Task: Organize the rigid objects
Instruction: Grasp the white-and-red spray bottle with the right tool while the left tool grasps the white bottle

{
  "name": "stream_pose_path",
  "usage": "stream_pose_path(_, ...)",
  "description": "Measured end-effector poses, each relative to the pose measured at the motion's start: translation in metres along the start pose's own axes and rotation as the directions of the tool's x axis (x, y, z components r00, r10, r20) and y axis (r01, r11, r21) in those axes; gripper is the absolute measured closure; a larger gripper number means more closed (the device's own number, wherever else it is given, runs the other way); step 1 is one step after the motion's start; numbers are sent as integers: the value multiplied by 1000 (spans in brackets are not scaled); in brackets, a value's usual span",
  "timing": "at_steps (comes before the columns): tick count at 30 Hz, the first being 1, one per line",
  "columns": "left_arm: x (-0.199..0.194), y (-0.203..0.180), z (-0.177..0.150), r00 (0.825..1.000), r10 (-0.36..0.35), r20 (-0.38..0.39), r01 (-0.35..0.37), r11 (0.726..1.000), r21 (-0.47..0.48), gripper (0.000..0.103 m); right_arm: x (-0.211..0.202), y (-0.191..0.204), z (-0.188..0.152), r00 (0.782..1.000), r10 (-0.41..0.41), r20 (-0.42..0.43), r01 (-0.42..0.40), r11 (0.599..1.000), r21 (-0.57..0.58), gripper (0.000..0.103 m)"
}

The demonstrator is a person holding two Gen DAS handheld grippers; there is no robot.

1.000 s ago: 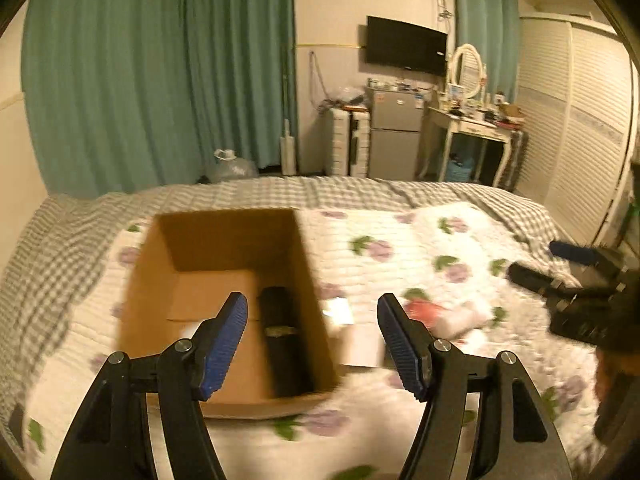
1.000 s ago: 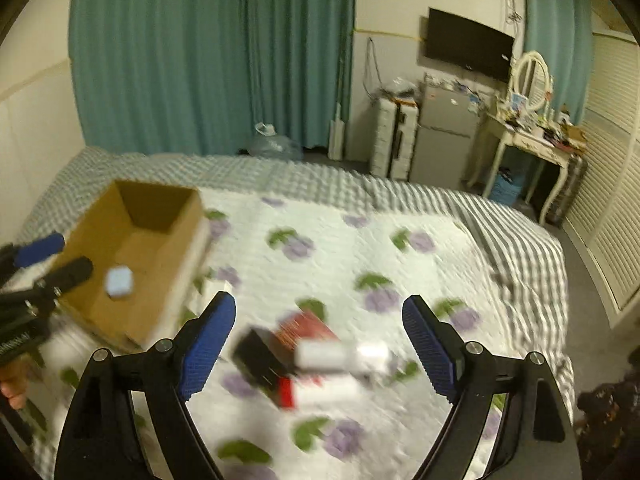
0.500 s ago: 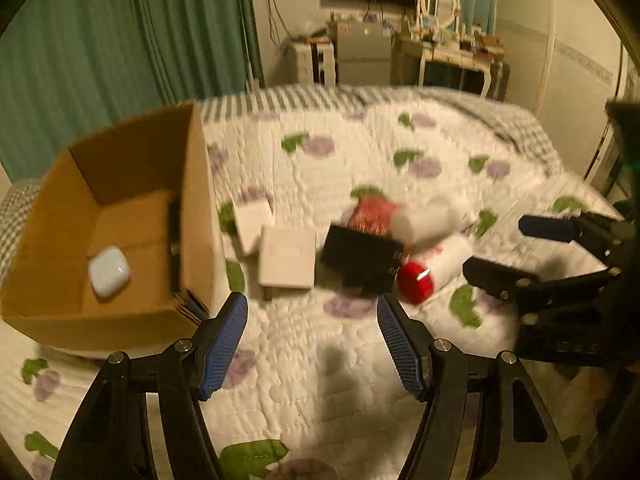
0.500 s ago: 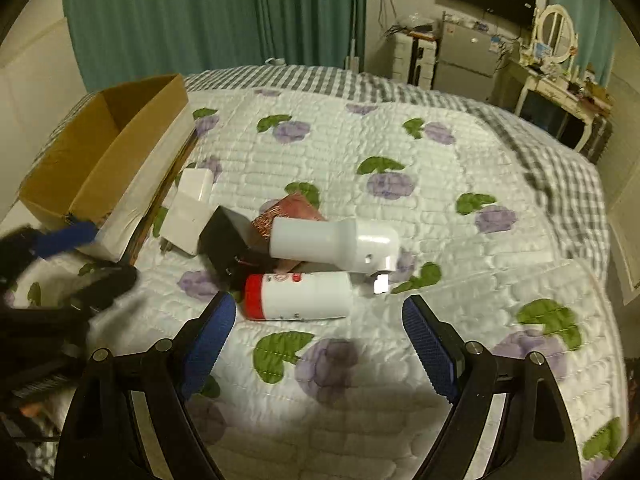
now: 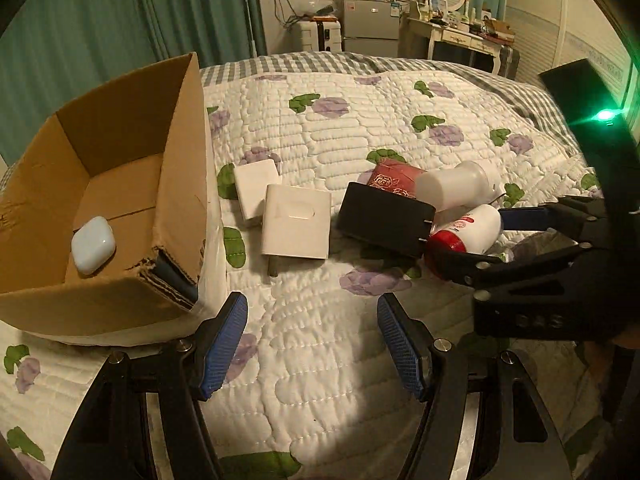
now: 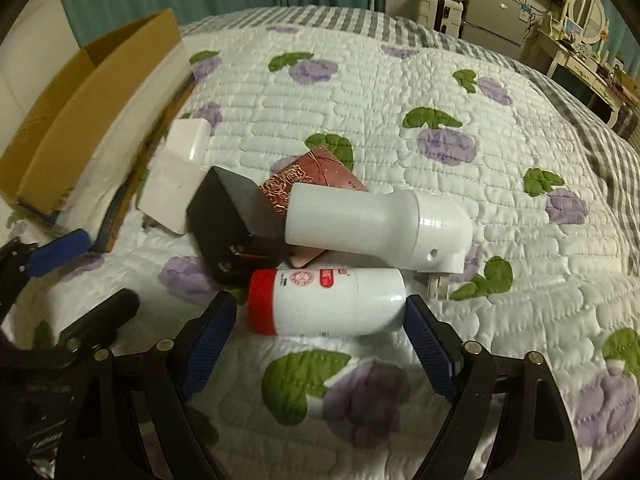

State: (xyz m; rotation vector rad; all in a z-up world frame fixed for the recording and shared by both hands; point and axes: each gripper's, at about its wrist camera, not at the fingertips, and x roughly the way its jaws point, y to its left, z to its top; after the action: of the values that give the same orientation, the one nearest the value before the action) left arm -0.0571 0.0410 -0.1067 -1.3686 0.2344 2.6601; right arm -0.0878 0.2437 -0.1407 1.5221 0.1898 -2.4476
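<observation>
**Q:** Red-capped and white-bodied, which thing sits nearest a claw, and how does it lie?

**A:** A bottle with a red cap (image 6: 326,301) lies on its side on the quilted bedspread (image 6: 400,92). It is directly ahead of the right gripper (image 6: 320,344), just past the fingertips. Its long axis runs crosswise to the fingers, cap toward the left finger and base toward the right finger. The two blue pads stand wide apart, holding nothing, and the bottle's whole length roughly fills the gap between them.

**Q:** So which hand is better placed for it?

**A:** The right one, by my reading. The left gripper (image 5: 312,344) is also spread wide and empty, hovering over bare quilt near the corner of the cardboard box (image 5: 120,176). From its view the bottle lies well off to the right, beyond the right gripper's own fingers.

**Q:** What crowds the bottle?

**A:** A larger white bottle (image 6: 376,224) lies just behind it, almost parallel and apparently touching. A black charger block (image 6: 228,228) sits at the cap end, with a dark red patterned packet (image 6: 316,176) tucked beneath the pile. Two white adapters (image 5: 294,220) lie between the pile and the box.

**Q:** And where would things go?

**A:** Probably the open box, to the left of the pile. A pale blue earbud case (image 5: 93,245) already rests on its floor. Closing end to end along the bottle looks awkward; turning the wrist to grip across its round body seems safer.
</observation>
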Motion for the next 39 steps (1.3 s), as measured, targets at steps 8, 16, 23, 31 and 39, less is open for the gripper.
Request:
stream_pose_path(8, -4, -8, 11, 1000, -2, 16, 2, 1000, 21, 33, -46, -15, -5, 991, -5, 131, 1, 1000, 31, 27)
stream_pose_path(16, 7, -57, 53, 995, -79, 58, 71, 988, 136, 33, -90, -66, 7, 972, -123, 200, 114, 992, 57, 27)
stream_pose_path(23, 42, -104, 81, 989, -149, 21, 133, 931, 341, 33, -76, -103, 12, 977, -135, 165, 116, 986, 116, 27)
stream_pose_path(31, 74, -128, 89, 972, -222, -71, 229, 856, 462, 33, -65, -117, 8, 985, -103, 135, 81, 983, 164, 27)
stream_pose_path(39, 68, -123, 82, 967, -236, -93, 253, 885, 390, 60, -71, -113, 6, 981, -122, 153, 98, 983, 155, 27)
